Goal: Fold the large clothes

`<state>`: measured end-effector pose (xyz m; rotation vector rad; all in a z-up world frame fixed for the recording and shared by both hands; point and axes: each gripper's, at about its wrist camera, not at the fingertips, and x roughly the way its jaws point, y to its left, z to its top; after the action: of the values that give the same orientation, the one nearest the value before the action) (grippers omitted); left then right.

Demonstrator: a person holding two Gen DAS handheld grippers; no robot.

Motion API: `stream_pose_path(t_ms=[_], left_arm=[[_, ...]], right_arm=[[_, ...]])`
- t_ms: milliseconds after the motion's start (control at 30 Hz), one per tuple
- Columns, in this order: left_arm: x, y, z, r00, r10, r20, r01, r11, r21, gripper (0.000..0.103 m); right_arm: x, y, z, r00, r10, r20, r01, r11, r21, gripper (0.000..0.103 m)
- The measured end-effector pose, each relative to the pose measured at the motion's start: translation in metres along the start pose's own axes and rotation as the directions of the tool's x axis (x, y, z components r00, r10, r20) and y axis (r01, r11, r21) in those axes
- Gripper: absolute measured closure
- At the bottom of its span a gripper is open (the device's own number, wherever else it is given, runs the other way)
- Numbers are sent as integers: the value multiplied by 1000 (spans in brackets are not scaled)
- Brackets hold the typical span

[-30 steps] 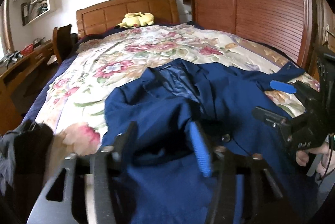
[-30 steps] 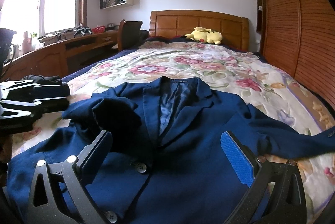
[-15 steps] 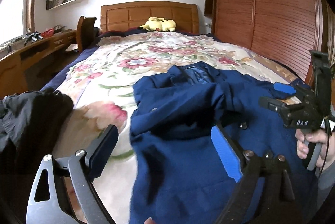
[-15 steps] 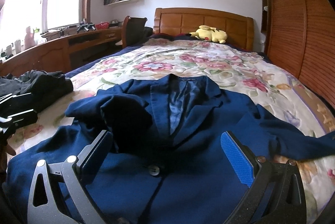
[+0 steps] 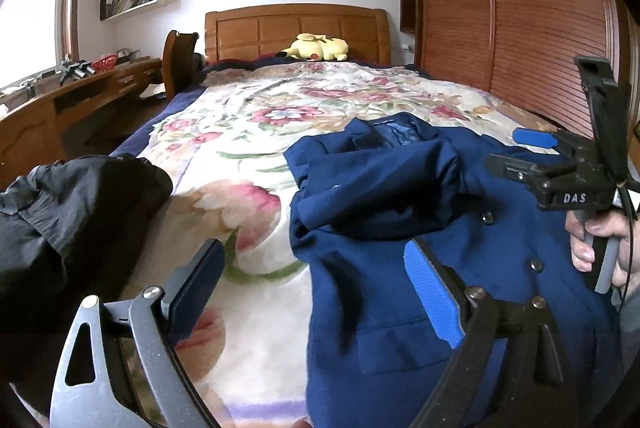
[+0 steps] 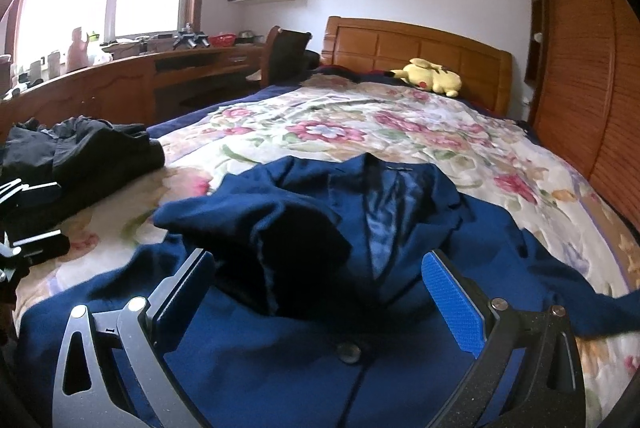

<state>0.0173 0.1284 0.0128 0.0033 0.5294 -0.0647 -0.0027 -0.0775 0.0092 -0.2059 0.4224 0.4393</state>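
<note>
One navy blazer (image 6: 320,308) lies on the bed (image 6: 400,132), one sleeve folded over its front. Both the left gripper (image 5: 316,292) and right gripper (image 6: 320,292) gape wide, empty; the left's jaws have just opened.

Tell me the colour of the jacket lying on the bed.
Navy blue jacket, clearest in the right wrist view.
</note>
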Motion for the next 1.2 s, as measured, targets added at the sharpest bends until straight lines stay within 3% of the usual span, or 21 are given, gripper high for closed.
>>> stream_pose_path(t_ms=[600,967,1200], left_arm=[[-1,47,-6,998,69,-13,-70,996,-49,11],[-3,61,-10,998,66,-13,-67,996,-63,11],[-5,66,-10,998,61,-10,-61,995,-74,11]], right_arm=[[69,67,57,992,86,-97,-103,979,-178,0],[122,99,57,965,98,-243,-159,956,-246,1],[142,99,48,944,90,-317,-180,946,-269,3]])
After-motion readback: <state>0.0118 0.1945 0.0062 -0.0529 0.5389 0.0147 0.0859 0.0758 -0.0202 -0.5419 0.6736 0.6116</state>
